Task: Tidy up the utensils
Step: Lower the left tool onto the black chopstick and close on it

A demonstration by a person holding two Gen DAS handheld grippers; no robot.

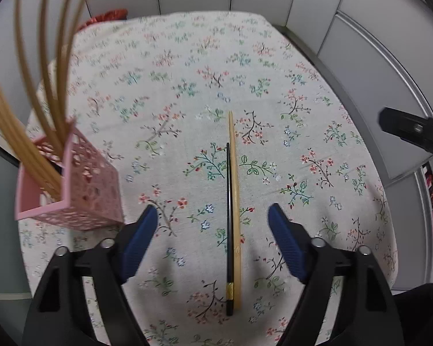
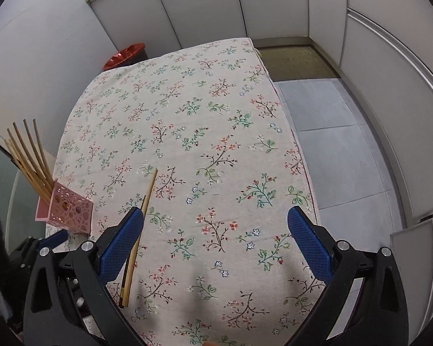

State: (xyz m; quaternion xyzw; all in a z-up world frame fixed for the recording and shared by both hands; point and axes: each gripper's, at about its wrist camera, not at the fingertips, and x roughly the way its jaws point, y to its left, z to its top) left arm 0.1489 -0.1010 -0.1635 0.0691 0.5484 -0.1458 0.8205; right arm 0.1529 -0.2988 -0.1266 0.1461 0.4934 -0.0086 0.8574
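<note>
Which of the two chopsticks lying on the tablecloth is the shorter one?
The black chopstick with the gold band; the bamboo chopstick beside it reaches farther up the cloth.

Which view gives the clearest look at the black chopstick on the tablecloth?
The left wrist view: the black chopstick lies fully visible beside the wooden one. In the right wrist view the right gripper hides most of it.

Black left gripper and right gripper, blue-padded, silver-bolted.
</note>
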